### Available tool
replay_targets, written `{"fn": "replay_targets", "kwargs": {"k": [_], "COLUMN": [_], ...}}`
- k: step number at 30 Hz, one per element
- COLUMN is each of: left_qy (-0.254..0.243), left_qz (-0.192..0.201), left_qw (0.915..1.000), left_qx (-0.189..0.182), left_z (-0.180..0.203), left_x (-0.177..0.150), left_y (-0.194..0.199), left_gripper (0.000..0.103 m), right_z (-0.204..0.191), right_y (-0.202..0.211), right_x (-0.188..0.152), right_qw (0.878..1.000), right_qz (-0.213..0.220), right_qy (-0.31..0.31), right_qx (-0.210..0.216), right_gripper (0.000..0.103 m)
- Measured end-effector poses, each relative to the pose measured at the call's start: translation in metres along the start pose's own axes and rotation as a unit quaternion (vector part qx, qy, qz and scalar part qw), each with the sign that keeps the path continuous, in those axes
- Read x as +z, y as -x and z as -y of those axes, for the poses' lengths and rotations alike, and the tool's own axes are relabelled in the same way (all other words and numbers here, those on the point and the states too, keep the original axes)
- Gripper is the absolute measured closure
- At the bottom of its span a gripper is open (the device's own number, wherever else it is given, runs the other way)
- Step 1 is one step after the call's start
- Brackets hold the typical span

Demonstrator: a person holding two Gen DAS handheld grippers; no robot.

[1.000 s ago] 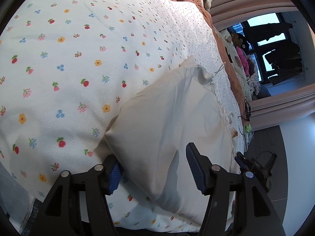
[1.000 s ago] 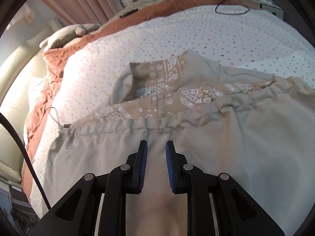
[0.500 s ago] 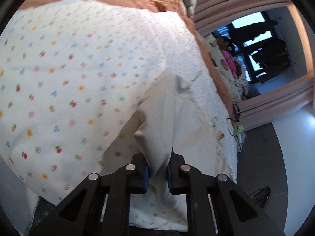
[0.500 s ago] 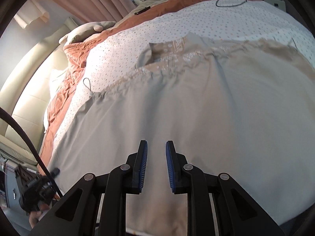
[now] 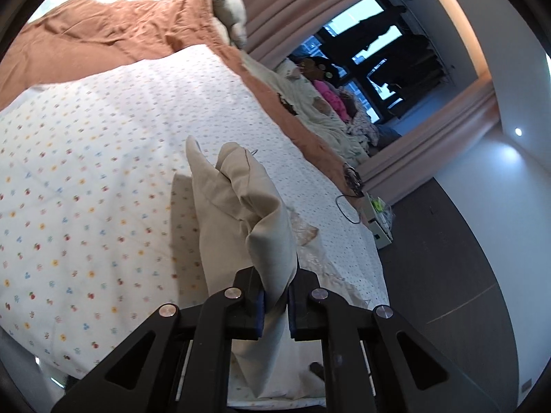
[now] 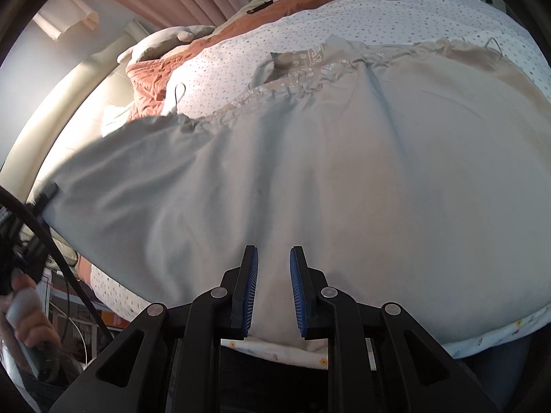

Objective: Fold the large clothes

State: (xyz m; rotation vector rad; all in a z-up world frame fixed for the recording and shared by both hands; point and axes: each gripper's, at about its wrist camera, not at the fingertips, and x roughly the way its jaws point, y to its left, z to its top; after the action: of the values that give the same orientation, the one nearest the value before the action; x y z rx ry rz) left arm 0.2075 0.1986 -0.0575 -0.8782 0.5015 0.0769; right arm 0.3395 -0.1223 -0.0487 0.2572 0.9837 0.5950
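Note:
A large beige garment (image 6: 344, 158) with a gathered waistband and a patterned lining lies spread over the flowered bed sheet (image 6: 361, 17). My left gripper (image 5: 275, 304) is shut on a bunched corner of the beige garment (image 5: 261, 227) and holds it lifted off the sheet (image 5: 86, 172). My right gripper (image 6: 273, 292) hovers over the near part of the garment with its jaws a narrow gap apart and nothing between them.
A rust-brown blanket (image 5: 103, 31) and a pillow (image 5: 227, 3) lie at the head of the bed. A black cable (image 5: 347, 206) and a small white box (image 5: 378, 220) sit by the far bed edge. Dark floor (image 5: 447, 275) is to the right. A hand holding the other gripper (image 6: 20, 309) shows at lower left.
My left gripper closed on the garment's corner and lifted it up and away from the sheet. The right gripper pulled back toward the near bed edge, its narrow gap unchanged.

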Motion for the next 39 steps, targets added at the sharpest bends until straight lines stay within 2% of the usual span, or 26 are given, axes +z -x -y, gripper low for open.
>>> {"fn": "replay_targets", "kwargs": {"k": [4,7,12,17,22,23,28,30,32,33,35,39], "left_qy": [-0.024,-0.044,-0.076,-0.111,-0.146,-0.153,-0.179,-0.189,-0.198,-0.204,-0.215,-0.245], "left_qz": [0.0,-0.006,-0.017,-0.029,-0.051,-0.082,-0.118,-0.136,-0.156,-0.169,-0.19,-0.244], "left_qw": [0.9996,0.9986,0.9962,0.992,0.9858,0.9827,0.9732,0.9682,0.9624,0.9587,0.9517,0.9319], "left_qx": [-0.016,-0.026,-0.038,-0.054,-0.066,-0.066,-0.085,-0.092,-0.1,-0.104,-0.109,-0.111], "left_z": [0.03,0.053,0.095,0.138,0.183,0.192,0.237,0.255,0.272,0.28,0.295,0.315], "left_x": [0.005,0.003,0.003,-0.001,-0.014,-0.017,-0.041,-0.053,-0.067,-0.078,-0.097,-0.149], "left_y": [-0.001,-0.004,-0.012,-0.023,-0.041,-0.045,-0.074,-0.09,-0.106,-0.117,-0.136,-0.173], "left_gripper": [0.092,0.092,0.092,0.092,0.092,0.092,0.092,0.092,0.092,0.092,0.092,0.092], "right_z": [0.008,0.013,0.017,0.037,0.068,0.074,0.105,0.118,0.137,0.144,0.162,0.196], "right_y": [-0.022,-0.03,-0.023,0.005,0.049,0.057,0.102,0.122,0.144,0.152,0.169,0.188], "right_x": [-0.01,-0.012,-0.007,-0.003,0.004,0.003,0.002,-0.004,-0.012,-0.016,-0.028,-0.048], "right_qw": [0.999,0.999,0.999,0.998,0.994,0.993,0.989,0.986,0.982,0.981,0.977,0.969], "right_qz": [-0.033,-0.036,-0.03,0.002,0.052,0.059,0.087,0.103,0.125,0.133,0.146,0.159], "right_qy": [-0.012,-0.015,-0.028,-0.048,-0.077,-0.085,-0.095,-0.104,-0.118,-0.124,-0.141,-0.183], "right_qx": [-0.002,-0.004,0.02,0.047,0.06,0.065,0.078,0.076,0.075,0.072,0.062,0.043], "right_gripper": [0.087,0.087,0.087,0.087,0.087,0.087,0.086,0.075,0.041,0.037,0.036,0.036]}}
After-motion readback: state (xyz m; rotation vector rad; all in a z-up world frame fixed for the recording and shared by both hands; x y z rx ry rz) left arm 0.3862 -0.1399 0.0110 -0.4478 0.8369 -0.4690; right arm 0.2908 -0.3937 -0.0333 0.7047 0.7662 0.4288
